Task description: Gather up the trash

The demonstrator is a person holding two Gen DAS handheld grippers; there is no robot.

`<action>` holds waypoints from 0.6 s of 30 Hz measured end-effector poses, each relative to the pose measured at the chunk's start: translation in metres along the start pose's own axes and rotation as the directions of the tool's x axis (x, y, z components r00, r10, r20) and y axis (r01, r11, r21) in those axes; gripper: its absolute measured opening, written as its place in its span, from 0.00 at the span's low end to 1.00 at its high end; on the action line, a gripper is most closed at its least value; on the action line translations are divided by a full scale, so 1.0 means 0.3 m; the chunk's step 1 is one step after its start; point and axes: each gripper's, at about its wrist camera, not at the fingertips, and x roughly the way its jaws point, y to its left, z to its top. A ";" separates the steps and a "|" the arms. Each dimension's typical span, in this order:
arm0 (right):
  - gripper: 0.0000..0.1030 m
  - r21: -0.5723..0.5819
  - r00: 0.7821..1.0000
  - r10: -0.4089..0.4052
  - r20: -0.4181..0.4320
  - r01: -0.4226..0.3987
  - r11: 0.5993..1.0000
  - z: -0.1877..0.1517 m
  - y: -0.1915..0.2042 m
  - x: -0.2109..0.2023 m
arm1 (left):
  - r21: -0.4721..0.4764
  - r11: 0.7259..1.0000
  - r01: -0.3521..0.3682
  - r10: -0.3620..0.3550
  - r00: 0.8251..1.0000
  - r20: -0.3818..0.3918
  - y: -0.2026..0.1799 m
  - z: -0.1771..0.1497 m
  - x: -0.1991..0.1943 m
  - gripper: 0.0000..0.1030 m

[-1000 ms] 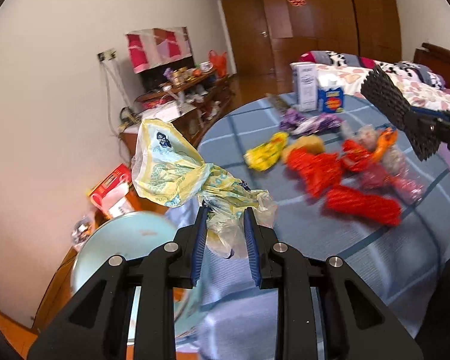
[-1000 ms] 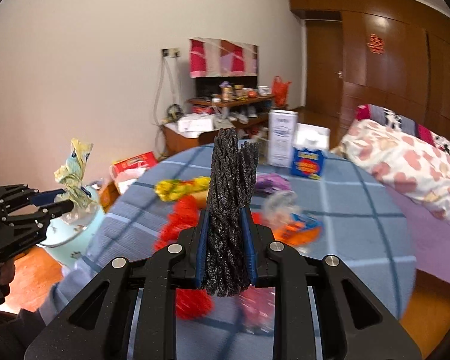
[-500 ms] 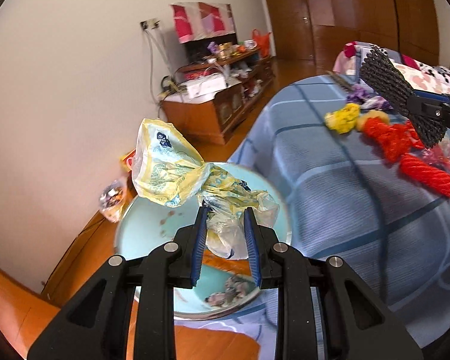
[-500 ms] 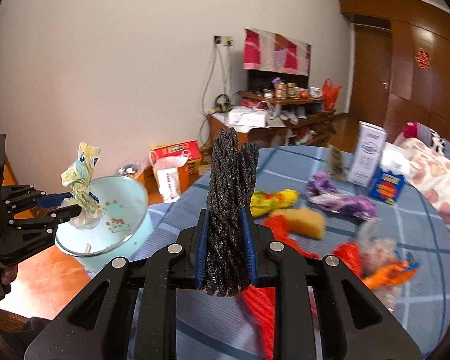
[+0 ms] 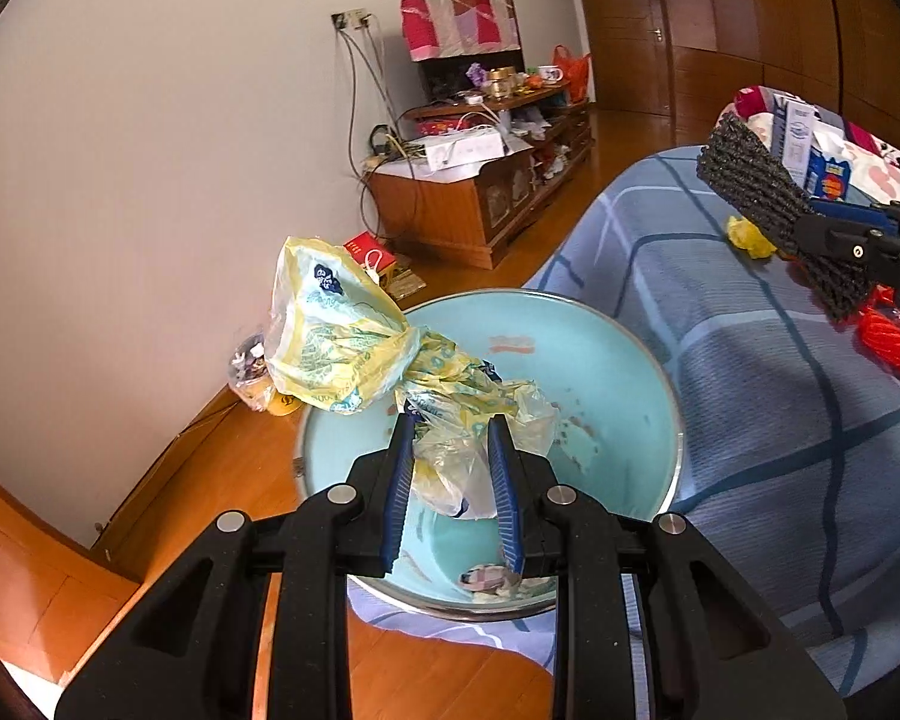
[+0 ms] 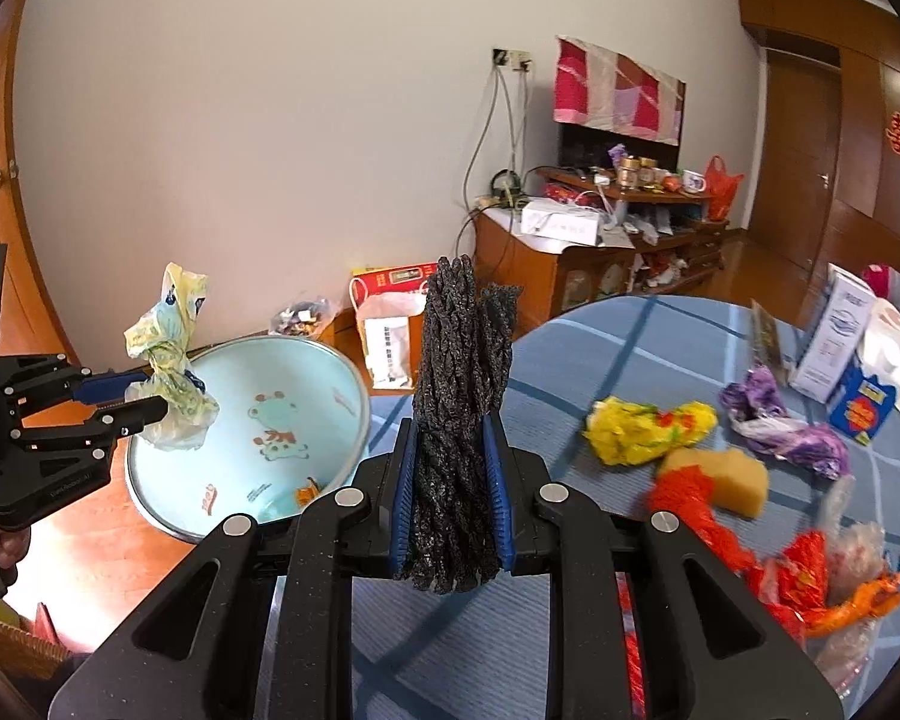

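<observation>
Crinkled yellow plastic, a knotted bag (image 5: 354,348), is sitting clamped between the blue pads of the left gripper (image 5: 451,456) at lower centre of the left wrist view, hanging directly above the pale blue basin (image 5: 618,360), which seems to be serving as the trash bin. A second ago that frame was showing mostly the blue checked bedspread (image 5: 750,372); now the basin is filling the middle, so the bag looks ready to drop. In the right wrist view, the right gripper (image 6: 453,456) is squeezing a dark woven bundle (image 6: 462,360) upright at centre, with the basin at lower left, having entered since earlier, while yellow, purple and red scraps (image 6: 648,429) are waiting at right.
</observation>
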 end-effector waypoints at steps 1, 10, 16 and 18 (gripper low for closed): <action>0.22 -0.005 1.000 0.004 -0.004 -0.004 1.000 0.002 0.008 0.012 | -0.006 1.000 -0.002 0.002 1.000 -0.003 0.008 -0.002 0.002 0.24; 0.22 -0.040 0.999 0.031 -0.023 -0.032 0.999 0.019 0.067 0.081 | -0.032 0.999 -0.016 0.015 1.000 -0.016 0.050 -0.011 0.017 0.25; 0.22 -0.063 0.998 0.049 -0.034 -0.051 0.997 0.035 0.105 0.116 | -0.042 0.999 -0.027 0.026 0.999 -0.026 0.076 -0.010 0.025 0.25; 0.22 -0.070 0.998 0.055 -0.039 -0.057 0.996 0.041 0.117 0.131 | -0.042 0.999 -0.032 0.031 0.999 -0.028 0.080 -0.012 0.028 0.25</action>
